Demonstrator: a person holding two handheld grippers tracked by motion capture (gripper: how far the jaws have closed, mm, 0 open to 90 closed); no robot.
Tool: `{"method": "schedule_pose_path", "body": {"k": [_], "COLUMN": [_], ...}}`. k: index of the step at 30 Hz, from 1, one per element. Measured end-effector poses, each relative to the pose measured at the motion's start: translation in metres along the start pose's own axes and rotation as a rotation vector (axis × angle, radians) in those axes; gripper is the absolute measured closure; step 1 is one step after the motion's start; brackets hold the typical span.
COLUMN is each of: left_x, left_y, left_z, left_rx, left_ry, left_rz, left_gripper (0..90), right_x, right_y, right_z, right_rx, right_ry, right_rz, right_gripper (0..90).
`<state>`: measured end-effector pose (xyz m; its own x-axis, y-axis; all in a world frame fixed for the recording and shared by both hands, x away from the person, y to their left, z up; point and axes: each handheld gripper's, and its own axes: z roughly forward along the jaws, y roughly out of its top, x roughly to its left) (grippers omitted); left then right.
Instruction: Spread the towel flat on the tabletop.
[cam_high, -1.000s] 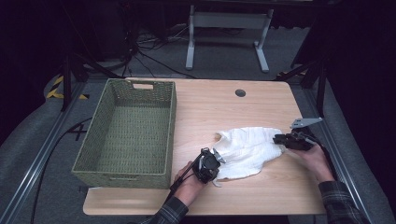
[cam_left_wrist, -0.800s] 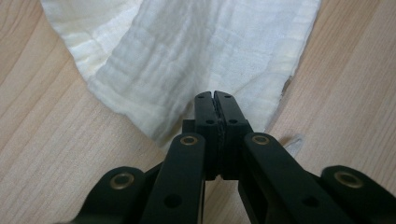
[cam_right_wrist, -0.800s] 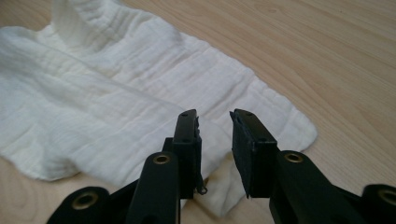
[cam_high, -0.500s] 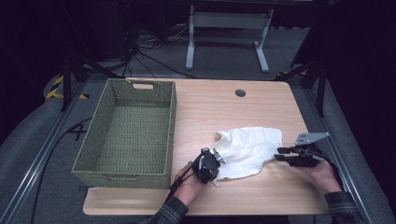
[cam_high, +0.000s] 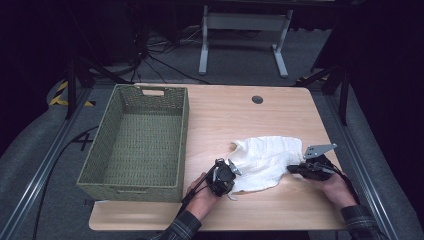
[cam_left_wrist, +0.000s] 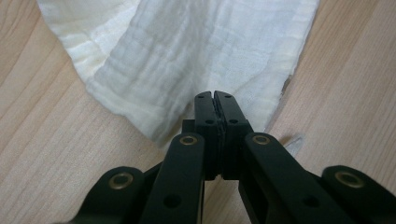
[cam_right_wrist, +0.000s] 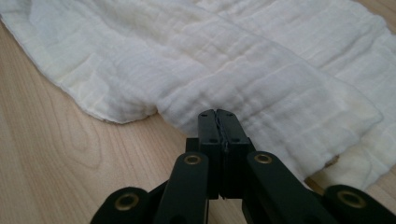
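Note:
A white crumpled cloth (cam_high: 265, 160) lies on the near right part of the wooden table (cam_high: 235, 115). My left gripper (cam_high: 232, 170) is at the cloth's near left corner. In the left gripper view its jaws (cam_left_wrist: 215, 98) are pressed together on the cloth (cam_left_wrist: 196, 46), whose creases run toward the tips. My right gripper (cam_high: 291, 169) is at the cloth's right edge. Its jaws have just been closing, and in the right gripper view they (cam_right_wrist: 218, 114) now meet on a fold at the edge of the cloth (cam_right_wrist: 243, 60).
A green woven basket (cam_high: 185, 130) with nothing in it stands on the left half of the table. A round cable hole (cam_high: 257, 99) sits near the far edge. Bare wood lies between basket and cloth. The table's right edge is close to the right hand.
The right gripper has come toward the person along the cloth's right edge and its jaws have gone from apart to together. The left gripper has kept still.

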<state>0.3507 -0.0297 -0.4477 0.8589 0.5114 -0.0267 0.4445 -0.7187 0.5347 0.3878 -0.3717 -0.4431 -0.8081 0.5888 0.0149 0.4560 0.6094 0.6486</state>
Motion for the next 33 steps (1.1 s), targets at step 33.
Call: {"method": "schedule_pose_path", "body": {"k": [33], "left_x": [0.002], "left_y": [-0.001], "left_z": [-0.002], "left_rx": [0.013], "left_ry": [-0.052], "left_rz": [0.008], "left_gripper": [89.0], "right_x": [0.000], "right_y": [0.069], "right_z": [0.019], "right_rx": [-0.054], "right_ry": [0.081], "right_rz": [-0.086], "right_gripper": [86.1]}}
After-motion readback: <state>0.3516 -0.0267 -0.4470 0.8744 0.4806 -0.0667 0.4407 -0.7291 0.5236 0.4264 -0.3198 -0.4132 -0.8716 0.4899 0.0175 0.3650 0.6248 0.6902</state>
